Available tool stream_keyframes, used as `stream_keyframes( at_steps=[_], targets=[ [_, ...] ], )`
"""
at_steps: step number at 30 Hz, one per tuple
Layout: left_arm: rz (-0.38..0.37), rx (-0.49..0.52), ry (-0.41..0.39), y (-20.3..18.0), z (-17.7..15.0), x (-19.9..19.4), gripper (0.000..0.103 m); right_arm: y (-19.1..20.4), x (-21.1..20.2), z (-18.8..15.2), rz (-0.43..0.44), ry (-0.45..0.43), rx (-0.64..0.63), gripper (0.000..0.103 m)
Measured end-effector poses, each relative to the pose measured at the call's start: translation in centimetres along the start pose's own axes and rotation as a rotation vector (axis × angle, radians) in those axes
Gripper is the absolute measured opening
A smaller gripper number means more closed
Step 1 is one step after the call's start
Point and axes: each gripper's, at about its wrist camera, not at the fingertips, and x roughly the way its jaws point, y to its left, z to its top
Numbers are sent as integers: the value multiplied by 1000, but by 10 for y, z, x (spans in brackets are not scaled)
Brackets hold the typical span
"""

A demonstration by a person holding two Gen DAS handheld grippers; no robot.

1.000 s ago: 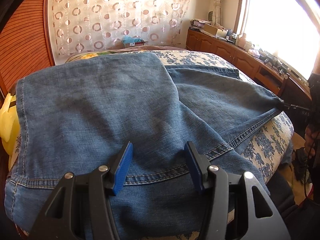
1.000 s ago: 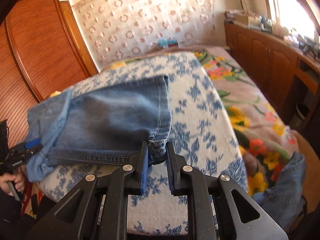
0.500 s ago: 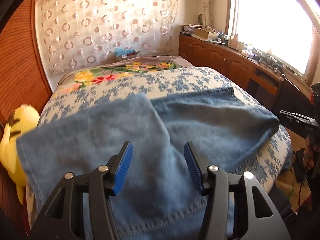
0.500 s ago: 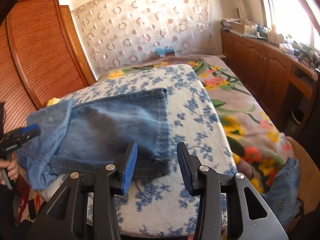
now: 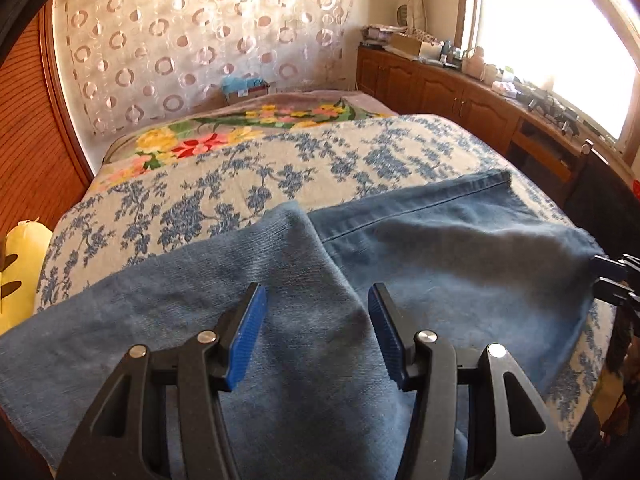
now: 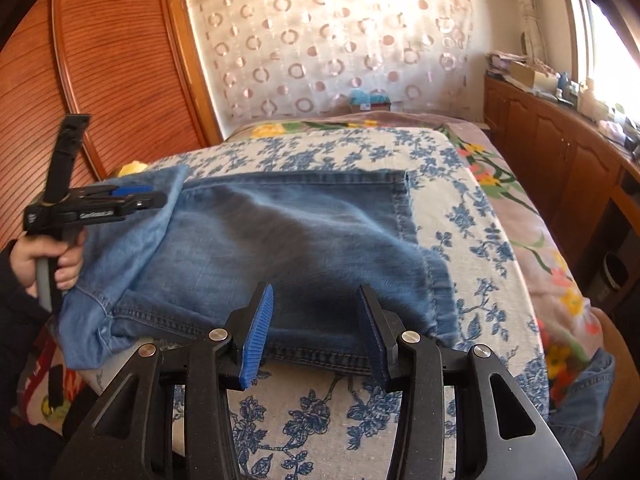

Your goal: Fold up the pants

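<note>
Both grippers are now backing away from the jeans (image 5: 420, 264), the right gripper (image 6: 316, 328) having released the hem. The left gripper (image 5: 318, 332) is likewise hovering spread apart, while the jeans are lying folded on the floral bedspread (image 5: 248, 176).

pants (image 6: 288, 236): matt denim | wardrobe (image 6: 116, 64): ribbed, seemingly wood
</note>
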Motion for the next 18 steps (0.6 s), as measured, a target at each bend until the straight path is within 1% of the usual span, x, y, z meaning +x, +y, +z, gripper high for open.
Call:
stream_keyframes(
  at_steps=[3,8,12,16,18],
  targets=[
    [6,6,19,0,-4,10,53,-4,2,-5,-4,16,9,43],
    [18,17,5,-1,-9,10,53,-11,3,-12,-15,32,23,43],
    [16,12,2,-1,-9,9,53,-16,-7,-15,-29,24,34,44],
    [9,14,-7,-3,-10,0,53,-24,-17,-16,-43,15,52,45],
    [-11,9,-11,-8,-12,-7,53,-29,-22,-16,-57,10,60,47]
  ],
)
